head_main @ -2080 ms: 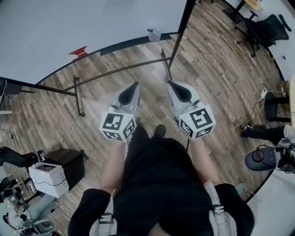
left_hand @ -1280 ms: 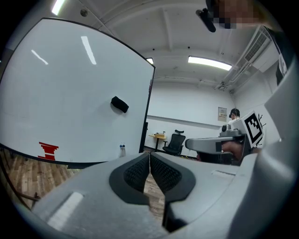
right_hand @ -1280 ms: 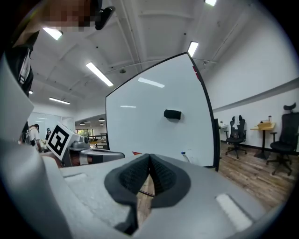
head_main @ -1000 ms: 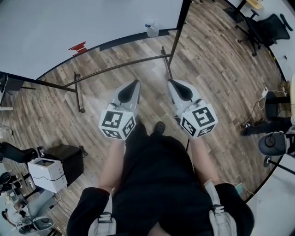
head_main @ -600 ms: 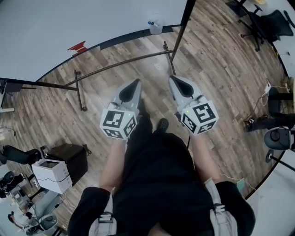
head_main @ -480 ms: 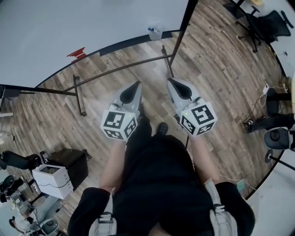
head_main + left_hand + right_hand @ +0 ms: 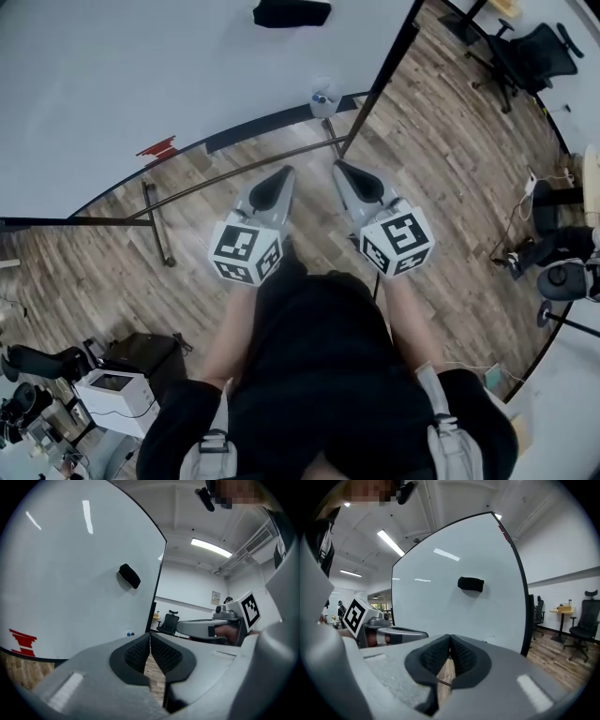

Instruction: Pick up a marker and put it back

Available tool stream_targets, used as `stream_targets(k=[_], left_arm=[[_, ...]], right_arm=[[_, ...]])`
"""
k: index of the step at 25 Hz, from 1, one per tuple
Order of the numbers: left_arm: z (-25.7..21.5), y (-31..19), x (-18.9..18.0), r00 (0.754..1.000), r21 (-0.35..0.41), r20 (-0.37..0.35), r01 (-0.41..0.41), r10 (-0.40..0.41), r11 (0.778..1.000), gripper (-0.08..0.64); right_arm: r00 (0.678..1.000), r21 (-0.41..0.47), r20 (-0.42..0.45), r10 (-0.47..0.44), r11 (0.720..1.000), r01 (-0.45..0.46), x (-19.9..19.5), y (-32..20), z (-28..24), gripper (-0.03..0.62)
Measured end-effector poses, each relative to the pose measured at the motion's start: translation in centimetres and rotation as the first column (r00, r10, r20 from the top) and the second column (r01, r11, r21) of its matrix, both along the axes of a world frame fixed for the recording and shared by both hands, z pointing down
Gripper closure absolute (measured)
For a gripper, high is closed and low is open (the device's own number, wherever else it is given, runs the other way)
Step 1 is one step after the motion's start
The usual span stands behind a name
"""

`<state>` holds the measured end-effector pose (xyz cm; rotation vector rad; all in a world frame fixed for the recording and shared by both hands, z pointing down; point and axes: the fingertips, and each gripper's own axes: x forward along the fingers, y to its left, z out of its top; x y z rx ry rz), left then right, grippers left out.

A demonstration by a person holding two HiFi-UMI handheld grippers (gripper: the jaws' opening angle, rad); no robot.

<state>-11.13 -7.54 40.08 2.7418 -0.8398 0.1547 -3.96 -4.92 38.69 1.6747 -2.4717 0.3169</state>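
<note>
A small holder with blue-capped markers (image 7: 320, 97) sits at the whiteboard's lower edge, ahead of both grippers; in the left gripper view the markers (image 7: 129, 633) are tiny blue dots. My left gripper (image 7: 279, 180) and right gripper (image 7: 345, 172) are held side by side at waist height, pointing at the board and well short of it. The left gripper (image 7: 150, 641) has its pads pressed together with nothing between them. The right gripper (image 7: 450, 644) is likewise shut and empty. A black eraser (image 7: 292, 12) sticks to the whiteboard (image 7: 141, 66) higher up.
The board's black stand (image 7: 234, 169) has bars and feet running across the wooden floor in front of me. A red drawing (image 7: 157, 148) marks the board's lower left. Black office chairs (image 7: 525, 52) stand at the far right, and a white box (image 7: 117, 394) at the lower left.
The head view has tilted up, so the eraser and more of the board now show. Both grippers have edged forward toward the board. Their jaws stay shut.
</note>
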Motion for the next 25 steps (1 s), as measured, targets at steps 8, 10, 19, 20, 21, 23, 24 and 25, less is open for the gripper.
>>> stream_targets(k=[8,10,19,20,21,23,24,25], left_arm=[[1.2,-3.5,-0.3,0.998,-0.012,0.000,-0.070,0.070,0.997,0.545],[1.6,-3.9,-0.3,0.997,-0.020,-0.002,-0.081,0.081,0.997,0.545],[2.1,-5.0,0.8,0.997,-0.033,0.014,-0.081,0.081,0.996,0.545],[2.1,-5.2,1.0,0.997,-0.033,0.013,-0.071,0.071,0.997,0.545],[2.0,-5.3,1.1,0.998,-0.035,0.012,-0.060,0.061,0.998,0.545],[2.1,-5.6,1.6,0.999,-0.045,0.009,-0.035,0.036,0.998,0.545],[2.0,-5.8,1.8,1.000,-0.050,0.009,-0.020,0.020,0.999,0.545],[1.9,-6.2,2.1,1.000,-0.053,0.009,-0.003,0.003,0.999,0.545]], right_arm=[[0.996,-0.036,-0.045,0.072,0.997,-0.074,-0.7,-3.6,1.9,0.589],[0.995,-0.040,-0.043,0.085,0.995,-0.087,-0.8,-4.1,2.3,0.589],[0.996,-0.082,-0.026,0.088,0.993,-0.090,0.2,-5.9,4.2,0.589],[0.996,-0.089,-0.026,0.080,0.993,-0.082,0.4,-6.1,4.5,0.589],[0.997,-0.097,-0.028,0.072,0.993,-0.074,0.7,-6.4,4.7,0.588],[0.998,-0.107,-0.041,0.052,0.993,-0.057,1.3,-7.0,4.9,0.588],[0.998,-0.109,-0.048,0.040,0.993,-0.045,1.7,-7.5,4.8,0.588],[0.998,-0.111,-0.053,0.025,0.993,-0.031,2.1,-8.0,4.7,0.588]])
